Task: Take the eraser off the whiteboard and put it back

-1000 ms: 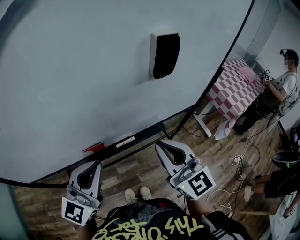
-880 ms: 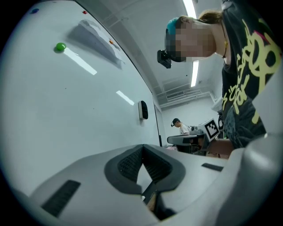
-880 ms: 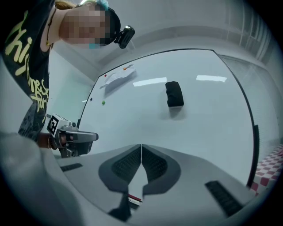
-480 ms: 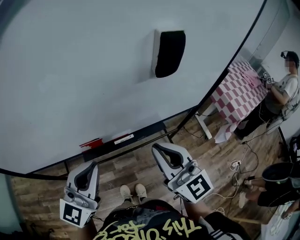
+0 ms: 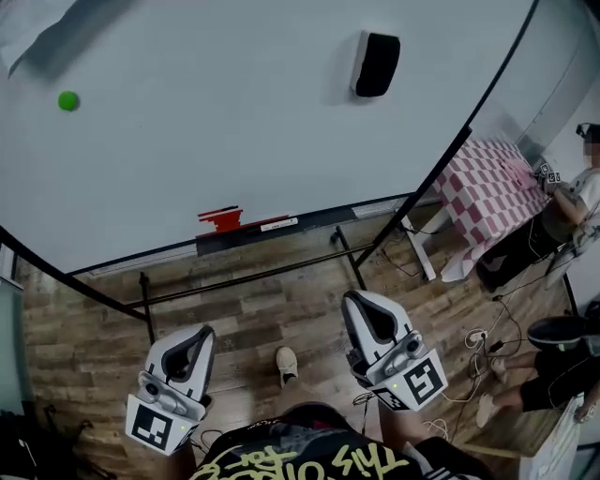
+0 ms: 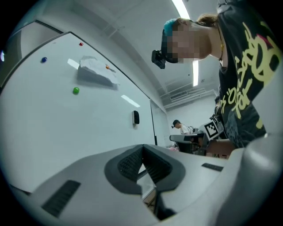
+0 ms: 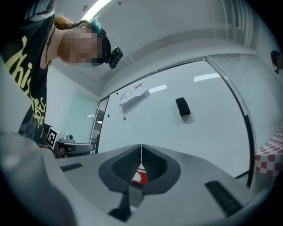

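The black eraser [image 5: 377,64] clings to the whiteboard [image 5: 216,122] high on its right side. It also shows small and distant in the left gripper view [image 6: 135,117] and in the right gripper view [image 7: 182,107]. My left gripper [image 5: 203,331] is held low over the wooden floor, shut with nothing in it. My right gripper [image 5: 355,299] is also shut and empty, and it points up toward the board. Both are well short of the eraser. A red marker-like thing [image 5: 220,219] lies on the board's tray.
A green magnet [image 5: 67,100] and a sheet of paper [image 5: 28,28] sit at the board's upper left. The board's black stand bars [image 5: 244,279] cross the floor ahead. A pink checkered table [image 5: 487,183], a person [image 5: 577,192] and loose cables [image 5: 478,328] are at the right.
The view has pulled back from the board, so the eraser now looks smaller and farther. Both grippers sit lower in the frame and stay shut.
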{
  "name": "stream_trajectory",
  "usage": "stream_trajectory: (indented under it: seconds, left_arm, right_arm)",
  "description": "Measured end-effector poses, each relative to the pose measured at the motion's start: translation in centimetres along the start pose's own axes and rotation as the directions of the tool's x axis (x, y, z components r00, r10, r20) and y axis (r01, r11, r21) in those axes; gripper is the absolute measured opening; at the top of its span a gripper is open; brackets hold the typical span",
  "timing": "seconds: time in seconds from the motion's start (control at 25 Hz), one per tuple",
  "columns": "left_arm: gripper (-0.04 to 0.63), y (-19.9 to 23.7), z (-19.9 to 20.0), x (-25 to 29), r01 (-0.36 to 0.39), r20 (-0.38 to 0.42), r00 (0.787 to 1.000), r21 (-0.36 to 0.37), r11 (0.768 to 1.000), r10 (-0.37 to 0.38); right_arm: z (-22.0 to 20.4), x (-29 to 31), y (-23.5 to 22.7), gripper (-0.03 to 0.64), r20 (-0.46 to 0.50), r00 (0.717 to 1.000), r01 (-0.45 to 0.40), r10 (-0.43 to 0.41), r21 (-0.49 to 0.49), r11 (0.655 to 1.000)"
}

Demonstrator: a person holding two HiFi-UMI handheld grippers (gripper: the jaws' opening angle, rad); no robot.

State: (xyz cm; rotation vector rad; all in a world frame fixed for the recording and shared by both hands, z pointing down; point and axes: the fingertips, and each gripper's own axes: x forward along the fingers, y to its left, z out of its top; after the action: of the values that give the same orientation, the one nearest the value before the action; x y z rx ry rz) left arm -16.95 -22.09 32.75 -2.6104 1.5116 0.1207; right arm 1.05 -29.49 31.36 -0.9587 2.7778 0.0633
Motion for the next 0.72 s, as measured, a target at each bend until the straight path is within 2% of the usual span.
stream_trajectory:
  seconds: [0.12, 0.24, 0.36, 0.48, 0.56, 0.6, 0.64, 0.68, 0.72]
  left_arm:
    - [0.006, -3.0, -0.9, -6.5, 0.001, -0.049, 0.999, 0.000, 1.000, -0.001]
    - [0.006, -5.3, -1.1, -11.9, 0.011, -0.099, 0.995, -0.034, 0.999, -0.015]
    - [0.006, -7.6, -1.3, -16.1, 0.020, -0.114, 0.993, -0.080, 0.997, -0.029]
    - [0.006, -9.3, -0.6, -18.3, 0.020, -0.078, 0.997, -0.072, 0.997, -0.025]
    - [0.006, -9.8, 0.6, -19.0, -0.010, 0.009, 1.000, -0.042, 0.999, 0.010]
    - [0.006, -9.5, 0.7, -19.2, -0.053, 0.057, 0.997, -0.054, 0.997, 0.056]
    - [0.006, -8.6, 0.6, -19.1, -0.109, 0.102, 0.988, -0.103, 0.989, 0.119]
    - [0.006, -7.4, 0.1, -18.9, -0.162, 0.143, 0.971, -0.191, 0.968, 0.191]
    - [0.006, -6.2, -0.4, -18.6, -0.200, 0.176, 0.949, -0.307, 0.931, 0.262]
  right_arm:
    - [-0.9, -4.7, 5.4, 0.009, -0.024, 0.998, 0.053, -0.054, -0.035, 0.998]
    - [-1.8, -8.3, 10.8, 0.009, -0.073, 0.993, 0.089, -0.094, -0.067, 0.994]
    - [-0.8, -11.2, 15.4, 0.009, -0.082, 0.992, 0.087, -0.097, -0.120, 0.989]
    - [-0.3, -13.7, 18.1, 0.009, -0.087, 0.995, 0.044, -0.056, -0.141, 0.989]
    - [0.1, -14.6, 19.9, 0.009, -0.059, 0.998, -0.016, 0.013, -0.060, 0.998]
    - [0.3, -14.7, 21.0, 0.009, -0.029, 0.997, -0.064, 0.065, 0.026, 0.998]
    - [0.8, -14.5, 22.6, 0.009, 0.023, 0.990, -0.140, 0.139, 0.137, 0.981]
    - [1.6, -14.0, 24.9, 0.009, 0.100, 0.968, -0.249, 0.231, 0.250, 0.936]
    - [2.7, -13.6, 27.7, 0.009, 0.187, 0.927, -0.371, 0.325, 0.337, 0.865]
